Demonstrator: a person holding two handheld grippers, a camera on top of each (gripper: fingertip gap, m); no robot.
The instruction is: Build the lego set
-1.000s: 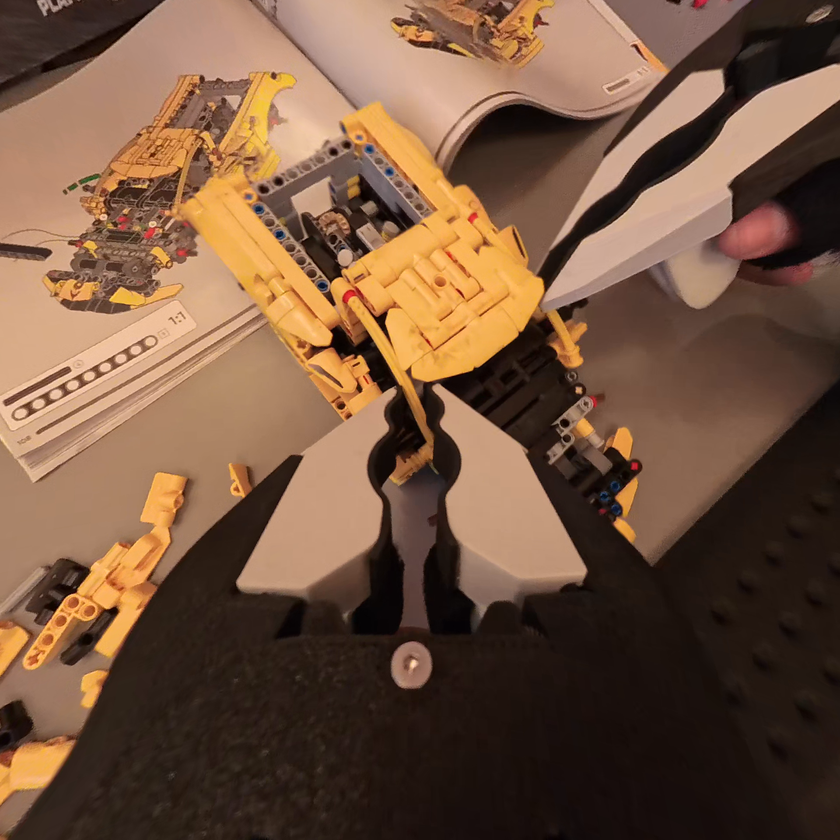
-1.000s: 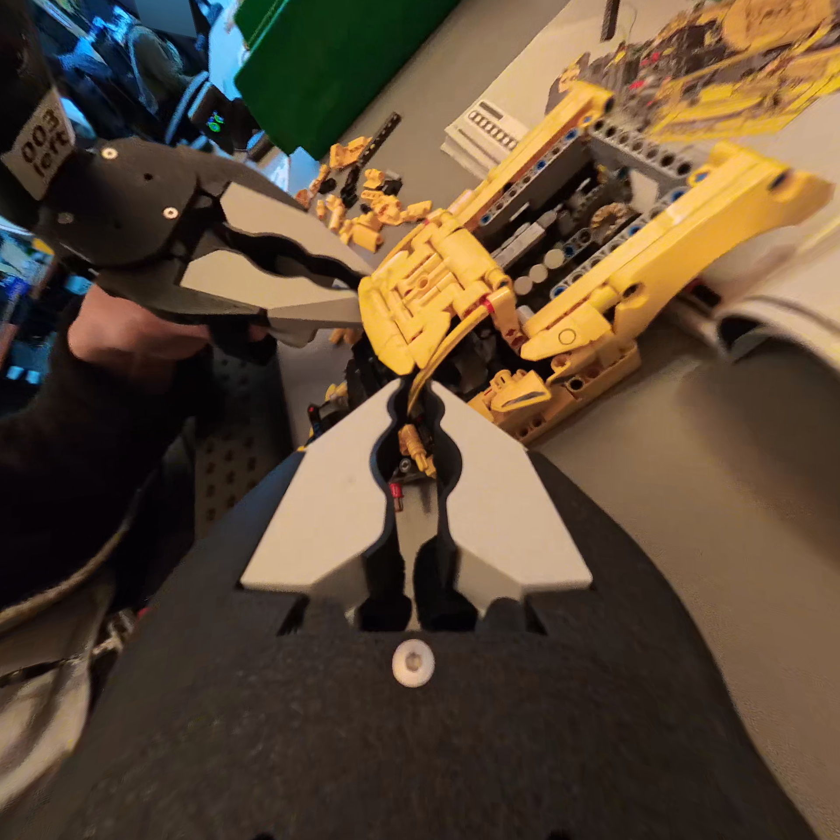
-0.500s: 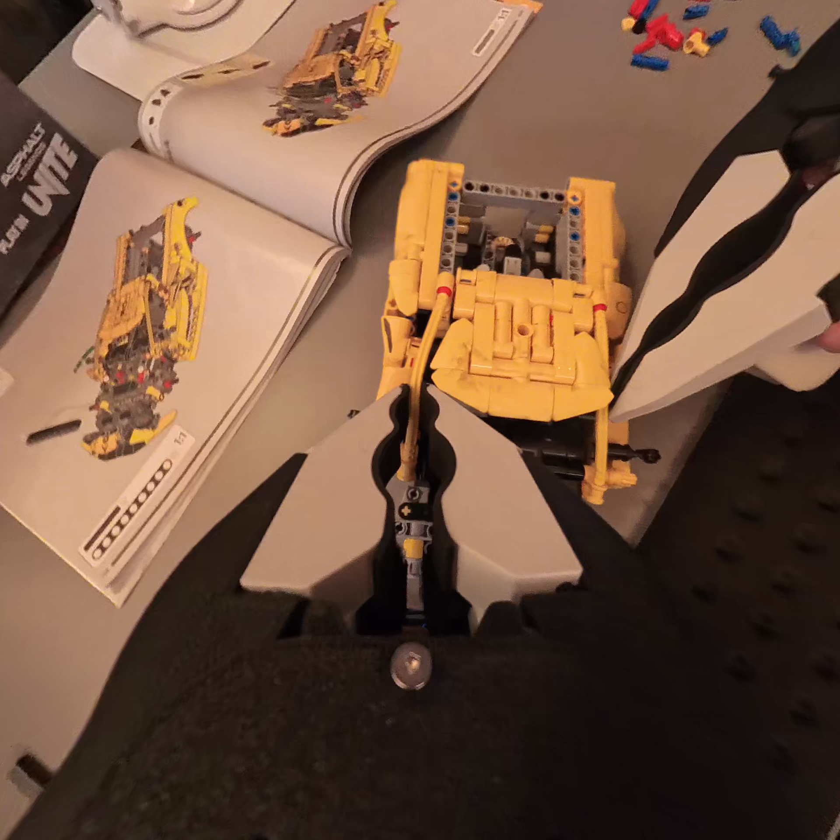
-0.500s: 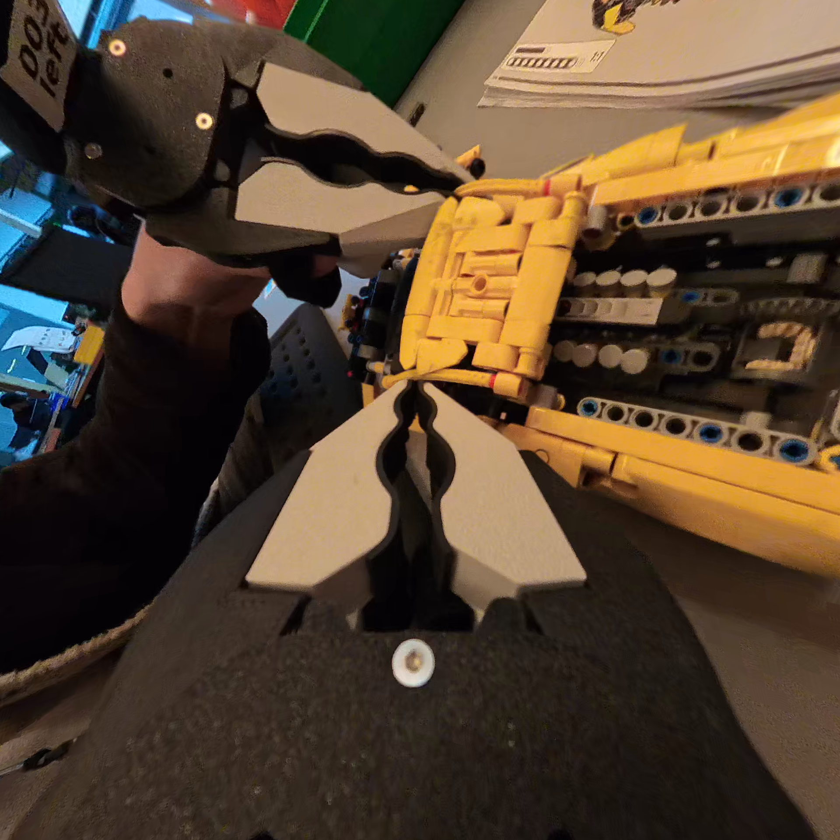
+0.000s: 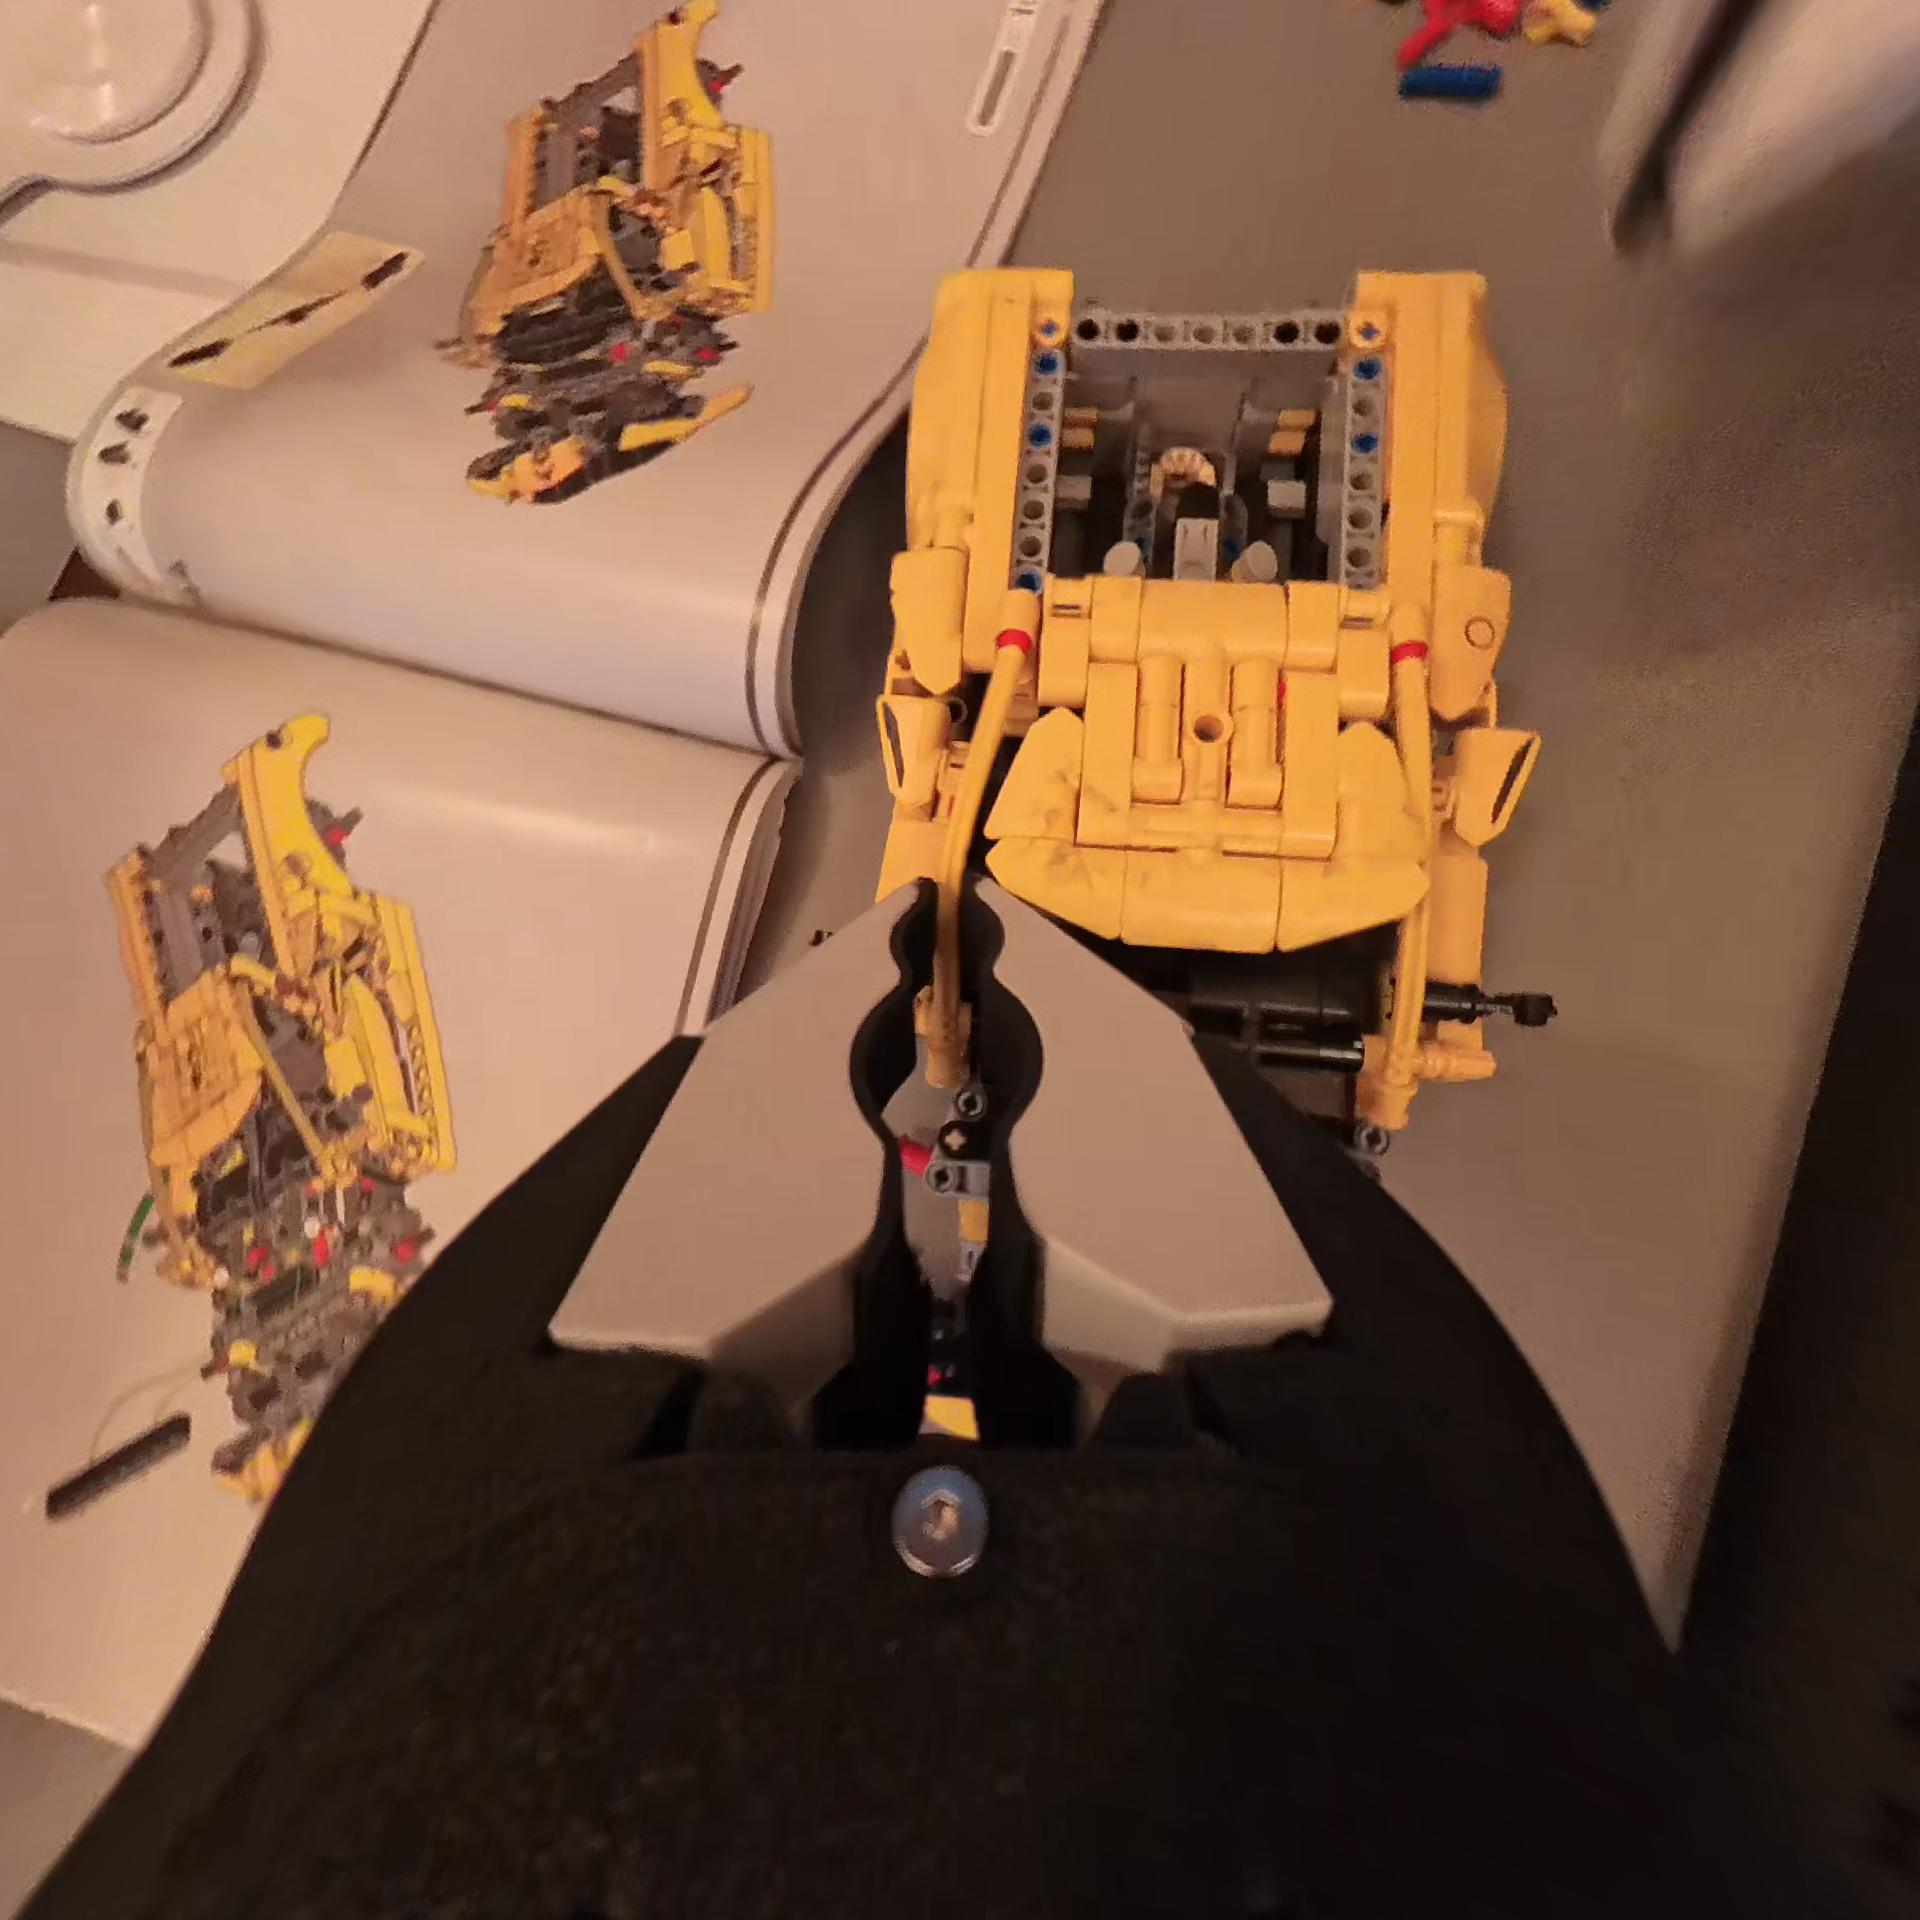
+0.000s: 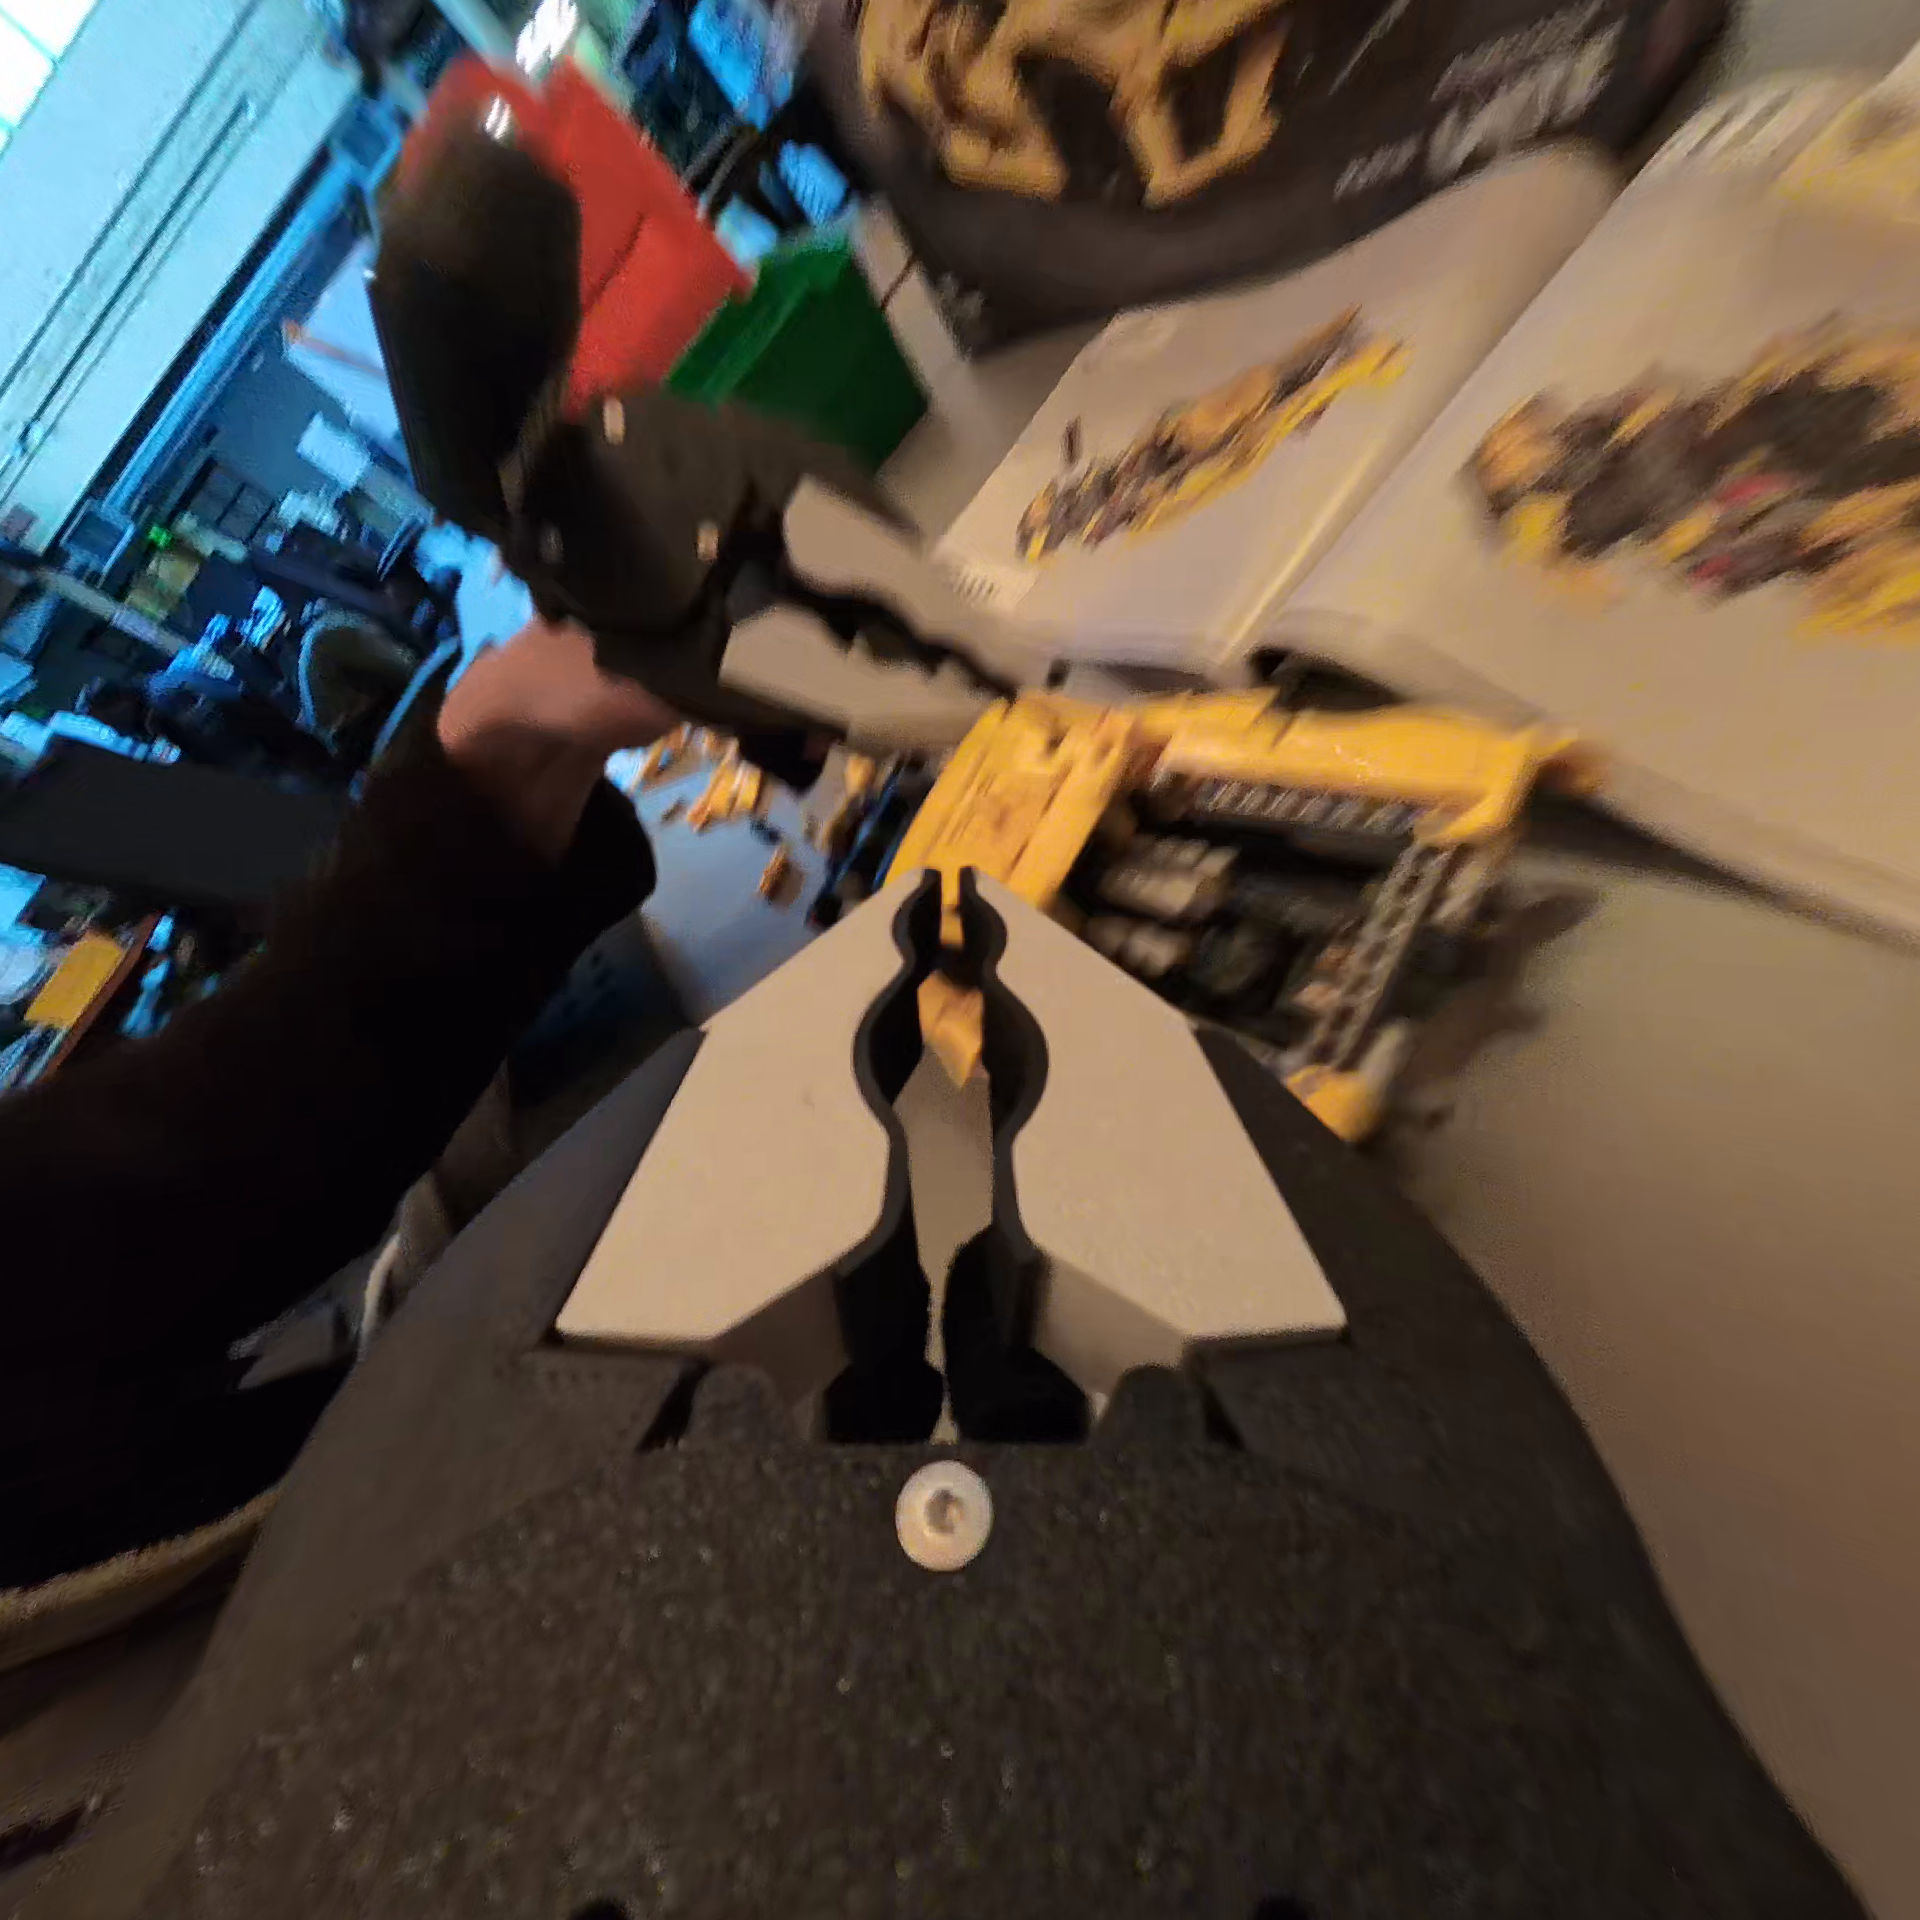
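The yellow lego model (image 5: 1195, 665) is lying on the grey tabletop (image 5: 1683, 831), just beside the open instruction booklet (image 5: 468, 582) that is spreading toward the tabletop's left edge; its grey beam frame is facing away from the left wrist camera and its wide yellow panel is facing toward it. The left gripper (image 5: 948, 891) is clenching on a thin yellow flexible hose (image 5: 971, 800) that is running from a red collar on the model's left side down between the jaws; the jaws are pressing together at their tips with the hose's end connector sitting in the hollow behind them, so the model's body is lying just beyond the tips and slightly to the right. A matching hose (image 5: 1405, 883) is hanging along the model's right side, apart from any gripper. In the right wrist view, which is heavily blurred, the right gripper (image 6: 951, 883) is closing on a small yellow piece (image 6: 951, 1013) that is showing between its jaws; whether that piece is joined to the model I cannot tell; the model (image 6: 1195, 790) is lying just past the tips, up and to the right. The left gripper (image 6: 831, 623) is also appearing there, held by a hand (image 6: 530, 717) in a dark sleeve, reaching to the model's near end. Loose yellow parts (image 6: 717, 790) are lying scattered on the tabletop behind it; red and blue pieces (image 5: 1455, 42) are sitting near the far edge.
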